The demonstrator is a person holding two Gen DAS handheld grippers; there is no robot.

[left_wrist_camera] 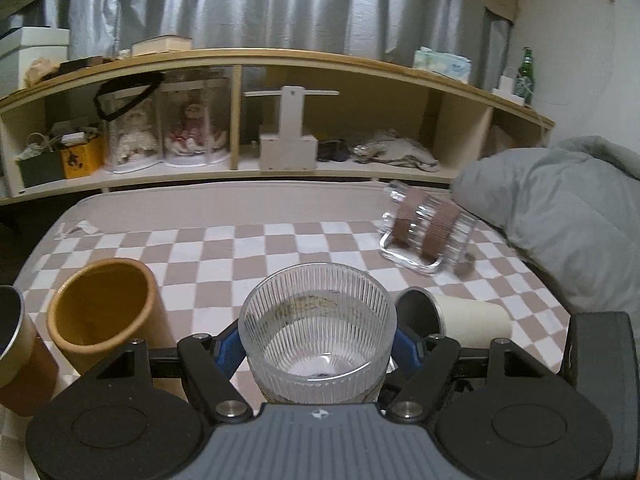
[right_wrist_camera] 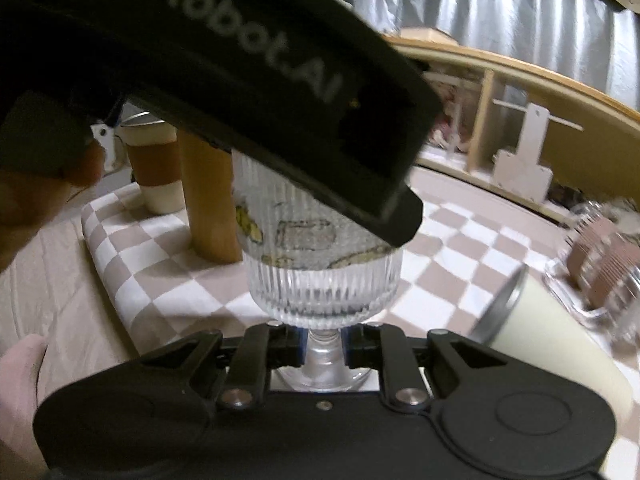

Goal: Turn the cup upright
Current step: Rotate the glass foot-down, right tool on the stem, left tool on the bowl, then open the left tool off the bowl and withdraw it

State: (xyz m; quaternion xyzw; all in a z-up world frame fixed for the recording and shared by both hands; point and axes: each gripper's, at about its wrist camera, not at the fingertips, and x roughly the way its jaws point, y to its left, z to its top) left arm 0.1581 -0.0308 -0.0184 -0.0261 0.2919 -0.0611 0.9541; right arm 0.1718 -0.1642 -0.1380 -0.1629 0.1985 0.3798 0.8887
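Observation:
A ribbed clear glass goblet (left_wrist_camera: 316, 332) stands upright, mouth up, between the blue pads of my left gripper (left_wrist_camera: 318, 354), which is shut on its bowl. In the right wrist view the same goblet (right_wrist_camera: 324, 280) shows from the side, and my right gripper (right_wrist_camera: 325, 346) is shut on its stem just above the foot. The left gripper's black body (right_wrist_camera: 256, 92) crosses over the goblet's upper half and hides its rim. A cream cup with a metal rim (left_wrist_camera: 452, 320) lies on its side to the right; it also shows in the right wrist view (right_wrist_camera: 548, 332).
A yellow cup (left_wrist_camera: 104, 312) and a brown-sleeved cup (left_wrist_camera: 16, 344) stand upright at the left on the checkered cloth (left_wrist_camera: 256, 248). A ribbed glass mug with brown bands (left_wrist_camera: 430, 228) lies on its side at the right. A grey quilt (left_wrist_camera: 568, 216) and a wooden shelf (left_wrist_camera: 240, 64) lie beyond.

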